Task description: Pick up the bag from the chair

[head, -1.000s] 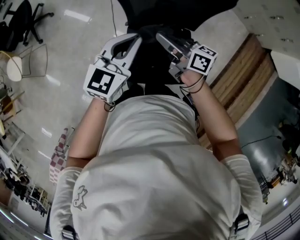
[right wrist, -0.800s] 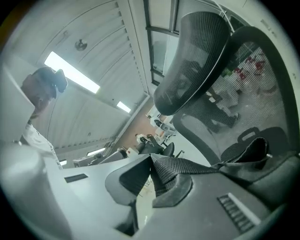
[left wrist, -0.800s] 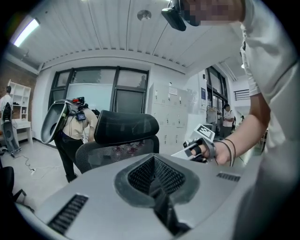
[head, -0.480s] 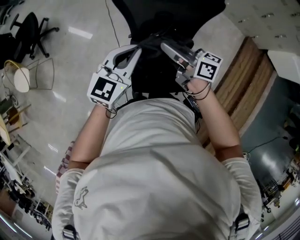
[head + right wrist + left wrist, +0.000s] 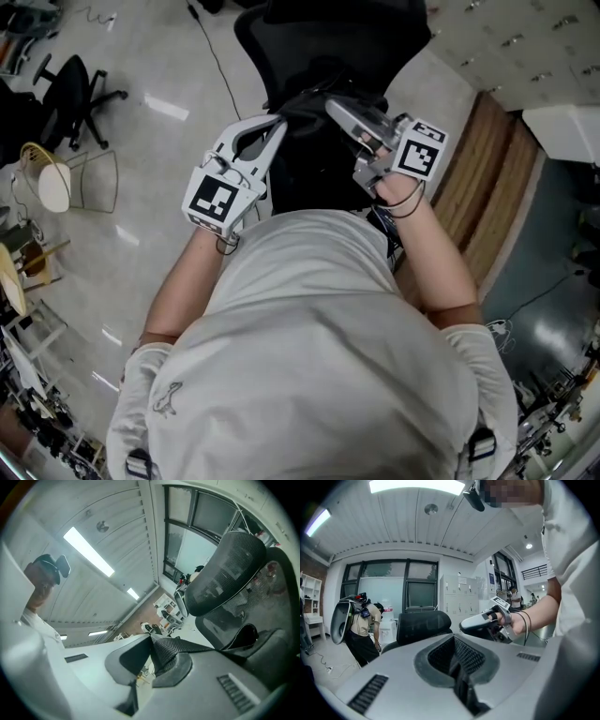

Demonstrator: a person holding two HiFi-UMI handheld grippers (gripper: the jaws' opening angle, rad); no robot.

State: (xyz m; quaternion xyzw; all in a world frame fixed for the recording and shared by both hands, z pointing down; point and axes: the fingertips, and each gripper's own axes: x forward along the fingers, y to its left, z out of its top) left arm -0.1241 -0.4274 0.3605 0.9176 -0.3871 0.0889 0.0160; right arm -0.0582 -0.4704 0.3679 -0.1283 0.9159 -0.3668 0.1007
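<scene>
Nearest, the person's white shirt [image 5: 309, 375] fills the lower head view, both bare forearms reaching forward from it. The left gripper [image 5: 277, 122] has its jaws pressed together, and its own view shows nothing between them. The right gripper [image 5: 330, 103] is clamped on the bag's black webbing strap [image 5: 187, 645], which runs out from between its jaws. The black bag [image 5: 314, 159] hangs between the two grippers, just in front of the shirt and above the seat of the black mesh chair [image 5: 337, 37]. Compared with a second ago, both grippers sit a little higher and further right in the head view, and more of the chair's back shows above them. Beyond lie the pale glossy floor [image 5: 159, 187], a second office chair [image 5: 70, 89] far left, and a wooden strip [image 5: 487, 187] at right.
</scene>
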